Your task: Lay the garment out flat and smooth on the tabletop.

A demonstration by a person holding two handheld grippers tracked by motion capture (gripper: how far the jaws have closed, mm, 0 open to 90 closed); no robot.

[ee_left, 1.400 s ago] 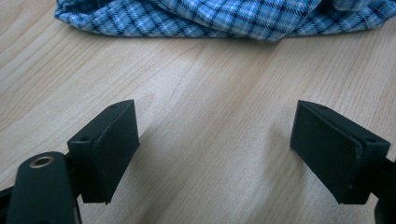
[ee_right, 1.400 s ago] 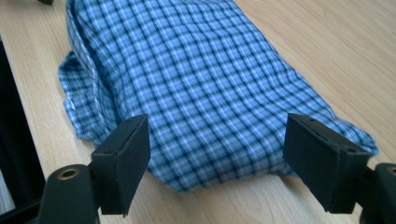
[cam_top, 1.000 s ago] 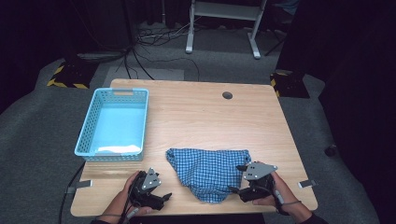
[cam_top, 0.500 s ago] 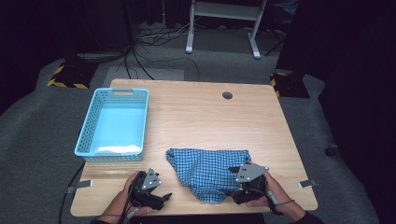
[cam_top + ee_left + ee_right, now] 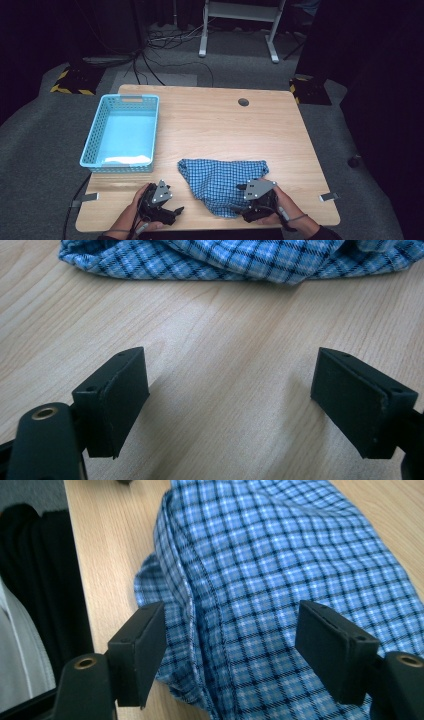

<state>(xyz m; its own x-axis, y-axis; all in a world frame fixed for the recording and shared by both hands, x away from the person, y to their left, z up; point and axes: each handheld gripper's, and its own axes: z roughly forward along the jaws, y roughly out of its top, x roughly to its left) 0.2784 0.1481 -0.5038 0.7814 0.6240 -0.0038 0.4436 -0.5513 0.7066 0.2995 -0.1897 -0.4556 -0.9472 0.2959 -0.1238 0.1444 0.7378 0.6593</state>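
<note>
A blue checked cloth (image 5: 222, 184) lies crumpled on the wooden table (image 5: 210, 125) near its front edge. My right gripper (image 5: 250, 212) hovers over the cloth's front right part, jaws wide open, and the cloth (image 5: 280, 595) spreads beneath and between them, not gripped. My left gripper (image 5: 172, 212) rests at the front left of the table, open, its jaws over bare wood, with the cloth's edge (image 5: 235, 262) lying a short way beyond them.
A light blue plastic basket (image 5: 90, 145) stands on the table's left side with something white at its near end. A round hole (image 5: 243, 102) sits near the table's far edge. The table's front edge (image 5: 82, 580) runs close to the right gripper.
My right gripper has moved left and slightly forward over the cloth's front right part. The left gripper has stayed where it was.
</note>
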